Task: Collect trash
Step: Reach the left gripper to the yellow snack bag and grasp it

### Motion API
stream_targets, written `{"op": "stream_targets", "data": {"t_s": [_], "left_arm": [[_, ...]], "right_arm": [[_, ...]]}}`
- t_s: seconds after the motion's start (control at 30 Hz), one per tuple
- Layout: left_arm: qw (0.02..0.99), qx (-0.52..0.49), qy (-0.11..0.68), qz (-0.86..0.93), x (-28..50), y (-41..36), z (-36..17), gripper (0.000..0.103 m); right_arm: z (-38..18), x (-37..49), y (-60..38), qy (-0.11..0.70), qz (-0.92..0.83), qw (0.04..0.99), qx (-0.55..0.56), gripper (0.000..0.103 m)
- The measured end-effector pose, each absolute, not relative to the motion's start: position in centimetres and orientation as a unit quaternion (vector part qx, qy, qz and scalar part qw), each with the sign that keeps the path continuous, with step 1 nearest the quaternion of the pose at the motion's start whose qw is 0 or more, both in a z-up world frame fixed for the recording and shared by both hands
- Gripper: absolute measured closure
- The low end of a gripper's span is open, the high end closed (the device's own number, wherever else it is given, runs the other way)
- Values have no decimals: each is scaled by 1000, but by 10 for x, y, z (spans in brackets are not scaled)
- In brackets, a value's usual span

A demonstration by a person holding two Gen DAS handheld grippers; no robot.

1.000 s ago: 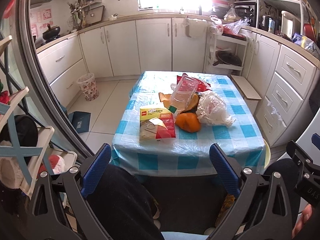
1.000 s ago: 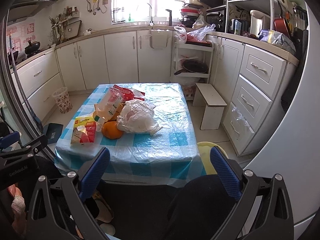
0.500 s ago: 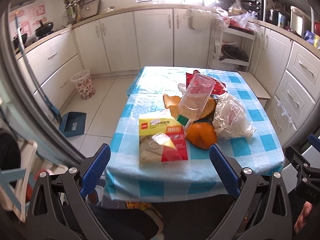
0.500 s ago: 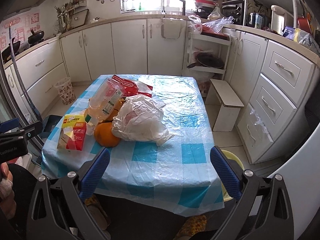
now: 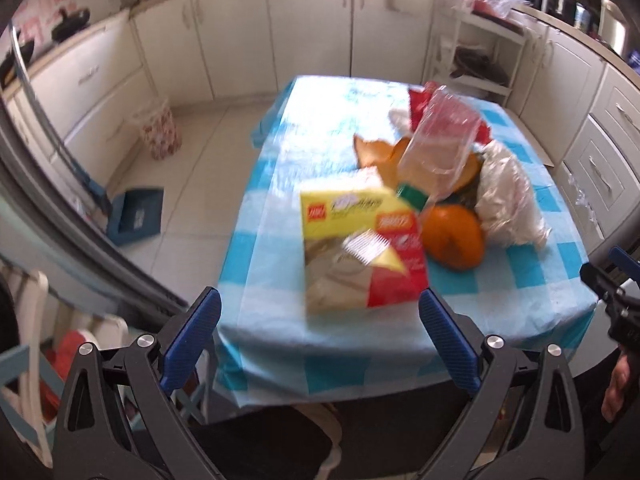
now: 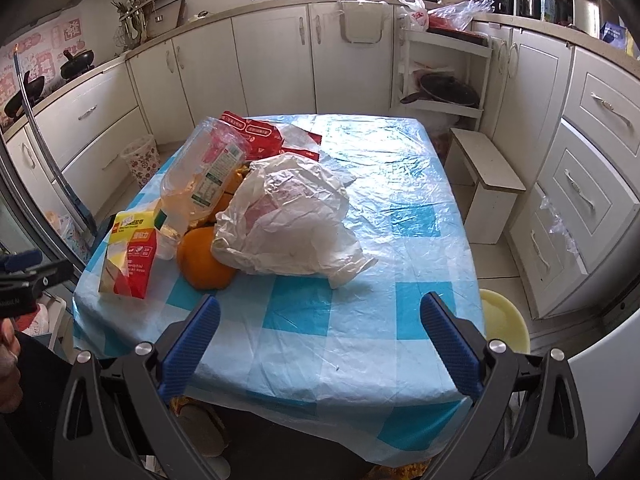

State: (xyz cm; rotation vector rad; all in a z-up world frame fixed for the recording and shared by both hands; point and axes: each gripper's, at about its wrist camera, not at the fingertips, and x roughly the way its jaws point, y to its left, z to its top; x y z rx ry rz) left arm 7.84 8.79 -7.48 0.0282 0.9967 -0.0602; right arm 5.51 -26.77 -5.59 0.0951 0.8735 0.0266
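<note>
A home kitchen: white cabinets (image 6: 272,60), a wok (image 6: 78,66) on the counter, a checked-cloth table (image 6: 400,208).

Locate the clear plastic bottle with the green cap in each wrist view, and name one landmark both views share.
Left wrist: plastic bottle lies right of centre, its cap toward the camera.
Right wrist: plastic bottle lies left of centre, on the pile.
Shared landmark: the orange peel just in front of its cap.

Your near and right parts of the table (image 6: 360,320) are bare, so a gripper can pass there. On the left the trash blocks you: box (image 6: 130,256) at the edge, orange (image 6: 202,260), bag (image 6: 292,228), bottle (image 6: 204,176) leaning on top.
</note>
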Motion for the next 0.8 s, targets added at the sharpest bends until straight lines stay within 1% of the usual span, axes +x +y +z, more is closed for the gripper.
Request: {"op": "stream_targets", "data": {"t_s": [0.17,0.27,0.4,0.57,0.67,0.7,0.73,0.77,0.8], "left_arm": [[860,-21,508,-43,86,94,-94,8],[859,-8,510,-51,94,81,-98,8],[864,18,504,-9,110,71,-96,8],[833,-42,551,-2,149,92,-122,8],[825,-44,563,-11,162,88,-130,8],[823,-43,566,-20,164,84,-132,9],[822,-41,567,-26,165,81,-133,18],[821,-41,568,-37,166,78,-133,26],[820,-44,569,-46,166,75,-132,42]], "right_arm": [[-56,73,-264,422,20,905,39,7],[-58,86,-265,424,14,905,33,7],[-65,103,-273,436,5,899,37,7],[-73,126,-283,452,12,890,65,7],[-81,143,-289,465,14,882,78,7],[-84,148,-292,470,16,879,85,10],[-88,152,-295,475,21,874,97,14],[-93,156,-297,485,31,867,109,27],[-98,159,-299,495,41,859,121,39]]}}
